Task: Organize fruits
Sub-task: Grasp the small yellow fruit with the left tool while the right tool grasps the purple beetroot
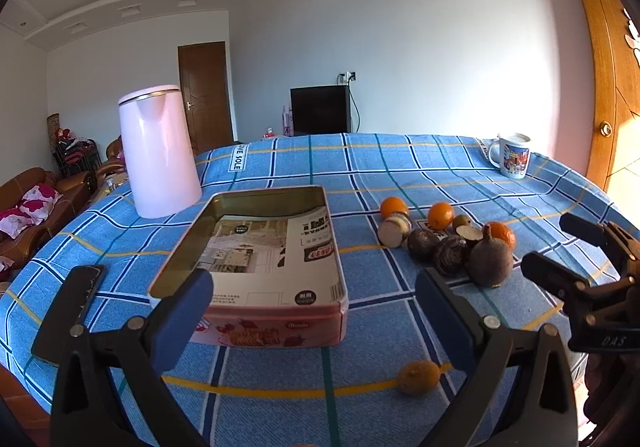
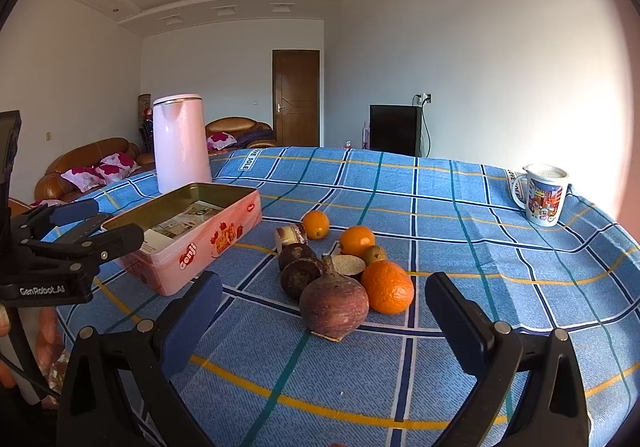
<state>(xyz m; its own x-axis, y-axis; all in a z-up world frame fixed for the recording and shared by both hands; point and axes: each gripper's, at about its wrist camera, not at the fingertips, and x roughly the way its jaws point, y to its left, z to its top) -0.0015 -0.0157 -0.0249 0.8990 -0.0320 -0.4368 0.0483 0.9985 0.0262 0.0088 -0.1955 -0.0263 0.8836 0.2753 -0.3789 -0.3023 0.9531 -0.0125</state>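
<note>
Both tools — left tool (image 1: 312, 311), right tool (image 2: 324, 311) — hover spread apart, empty; fruit pile (image 2: 340, 271) awaits beside the open tin (image 2: 176, 231), likely its destination.

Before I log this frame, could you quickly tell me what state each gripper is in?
Left gripper: open, holding nothing, above the table near the pink tin.
Right gripper: open, holding nothing, facing the reddish root vegetable.

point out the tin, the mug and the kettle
tin (image 1: 276, 317): left wrist view, on its pink front wall
mug (image 2: 545, 199): right wrist view, on its printed side
kettle (image 2: 180, 143): right wrist view, on the middle of its pink body
</note>
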